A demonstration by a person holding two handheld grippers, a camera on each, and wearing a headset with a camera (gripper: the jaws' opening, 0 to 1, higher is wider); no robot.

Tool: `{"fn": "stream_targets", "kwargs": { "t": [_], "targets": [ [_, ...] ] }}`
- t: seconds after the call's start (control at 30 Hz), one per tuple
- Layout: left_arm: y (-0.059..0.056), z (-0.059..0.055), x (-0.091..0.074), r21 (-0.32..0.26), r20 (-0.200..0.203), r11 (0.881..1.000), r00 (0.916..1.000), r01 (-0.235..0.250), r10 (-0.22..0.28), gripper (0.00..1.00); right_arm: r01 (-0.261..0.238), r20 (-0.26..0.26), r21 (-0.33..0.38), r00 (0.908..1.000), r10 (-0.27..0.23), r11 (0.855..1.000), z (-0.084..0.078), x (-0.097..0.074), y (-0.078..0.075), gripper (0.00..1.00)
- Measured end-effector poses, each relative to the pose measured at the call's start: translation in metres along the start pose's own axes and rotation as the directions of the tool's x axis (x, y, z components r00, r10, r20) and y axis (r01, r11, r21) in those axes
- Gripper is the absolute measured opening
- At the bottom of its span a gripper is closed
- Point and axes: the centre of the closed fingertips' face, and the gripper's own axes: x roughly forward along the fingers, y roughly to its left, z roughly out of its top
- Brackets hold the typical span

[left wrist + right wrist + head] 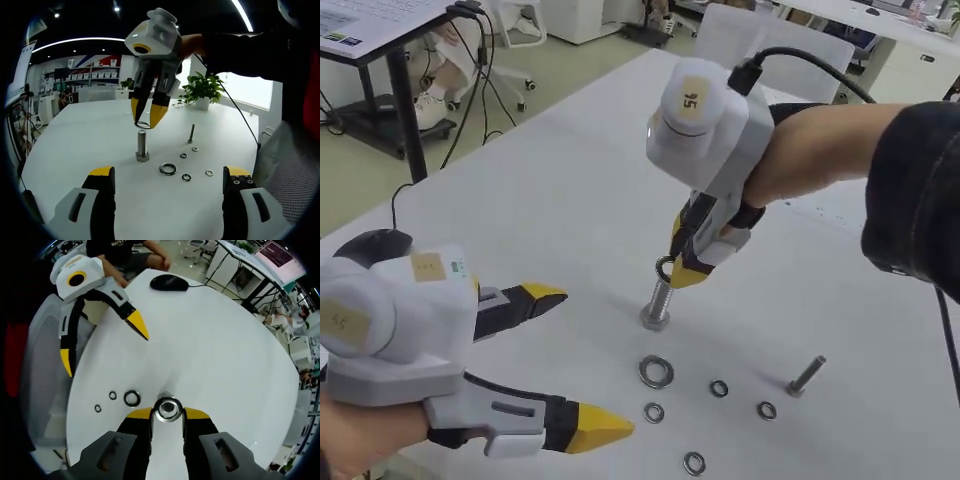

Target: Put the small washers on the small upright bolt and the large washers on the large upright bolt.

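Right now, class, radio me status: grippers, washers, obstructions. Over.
Right gripper shut on held washer, over large bolt. Left gripper open, apart. Loose large washer and four small washers on table. Bolt's path clear.

The right gripper (685, 272) covers most of the washer (663, 268) it pinches. In the right gripper view that washer hides the shaft of the large bolt (657, 302). The head view's edge cuts off the left gripper (585, 360).

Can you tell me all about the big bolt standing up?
The big bolt is shiny grey metal, standing upright on its hex head on the white table, threads up. No washer is on it yet. The right gripper holds a large washer just above its tip.
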Motion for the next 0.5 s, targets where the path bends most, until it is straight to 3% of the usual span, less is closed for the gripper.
{"fn": "stream_targets", "kwargs": {
  "t": [0.5],
  "targets": [
    [-0.002,0.0005,0.0039,-0.003,-0.008,1.0,0.9999,0.008,-0.008,0.89,-0.024,-0.016,0.004,0.9996,0.024,1.0,-0.0042,0.0069,0.002,0.23]
  ]
}}
